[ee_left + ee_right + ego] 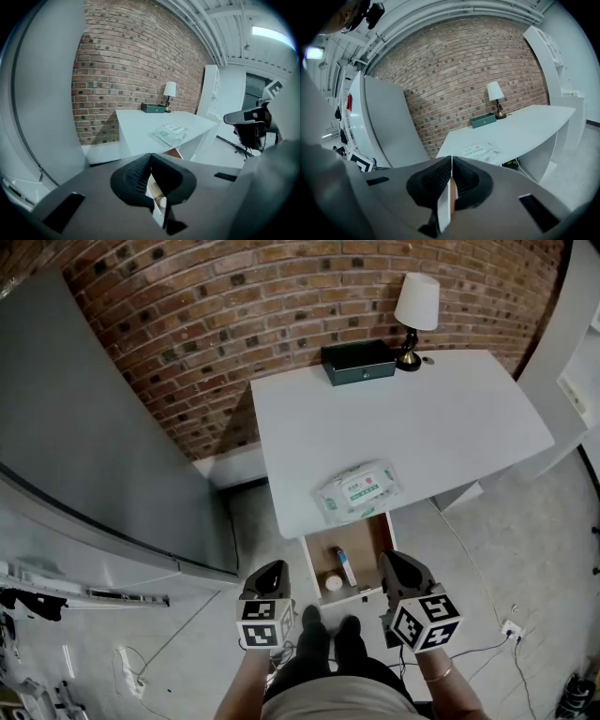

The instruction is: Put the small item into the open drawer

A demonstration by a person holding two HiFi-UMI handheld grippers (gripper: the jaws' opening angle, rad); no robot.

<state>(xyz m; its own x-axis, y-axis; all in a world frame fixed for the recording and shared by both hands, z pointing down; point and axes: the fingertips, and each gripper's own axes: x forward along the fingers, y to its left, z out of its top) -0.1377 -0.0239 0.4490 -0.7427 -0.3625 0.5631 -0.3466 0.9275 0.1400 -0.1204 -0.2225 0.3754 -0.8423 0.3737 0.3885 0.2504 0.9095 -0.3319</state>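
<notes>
The left claw (151, 157) has its jaws pressed together at the tips and grips nothing. The right claw (451, 160) is likewise closed and empty. In the head view both hang over the floor (187, 624), with the open drawer (368, 549) between them at 12 o'clock. A tube (346, 565) and a small round pot (333, 583) lie in it. At 12 o'clock from the drawer, wipes (358, 491) rest on the desk (450, 427). A box (358, 362) and a lamp (415, 310) stand at its far edge.
</notes>
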